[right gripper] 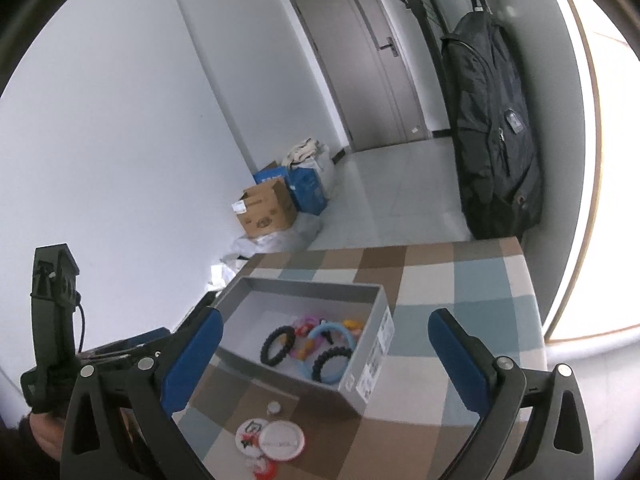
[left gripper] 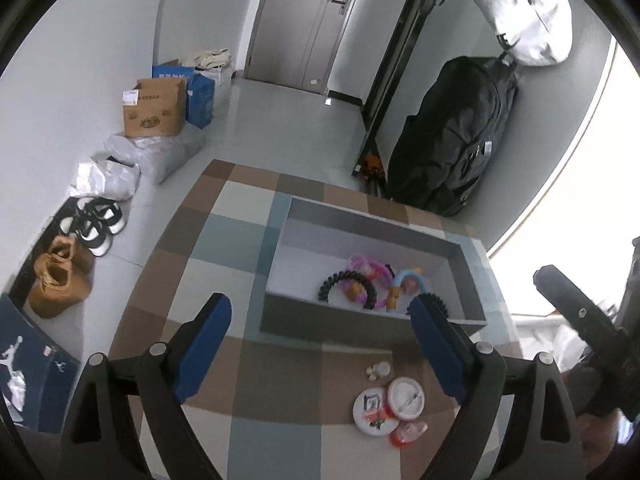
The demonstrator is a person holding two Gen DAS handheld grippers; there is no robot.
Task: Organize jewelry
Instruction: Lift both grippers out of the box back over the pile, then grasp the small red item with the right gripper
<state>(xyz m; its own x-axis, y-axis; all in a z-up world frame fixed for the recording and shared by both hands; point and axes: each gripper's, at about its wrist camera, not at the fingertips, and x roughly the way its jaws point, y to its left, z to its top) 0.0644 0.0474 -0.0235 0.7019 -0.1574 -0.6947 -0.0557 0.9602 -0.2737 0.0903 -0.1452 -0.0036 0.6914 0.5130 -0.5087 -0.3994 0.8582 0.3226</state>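
Note:
A grey open box (left gripper: 352,216) (right gripper: 376,340) sits on a checked tablecloth. Inside lie black coil bracelets (left gripper: 348,278) (right gripper: 276,346), a blue ring (right gripper: 334,332) and pink and yellow pieces (left gripper: 366,262). In front of the box lie round badges (left gripper: 406,394) (right gripper: 282,440), a red piece (left gripper: 408,432) and a small pale earring (left gripper: 378,370) (right gripper: 274,408). My left gripper (left gripper: 320,320) is open and empty above the cloth, before the box. My right gripper (right gripper: 324,340) is open and empty, above the box's near side.
The table (left gripper: 224,240) stands in a hallway. Shoes (left gripper: 60,276), plastic bags and cardboard boxes (left gripper: 156,108) line the left wall. A black backpack (left gripper: 452,136) (right gripper: 496,140) hangs beyond the table's far edge. The other gripper's body shows at each view's side.

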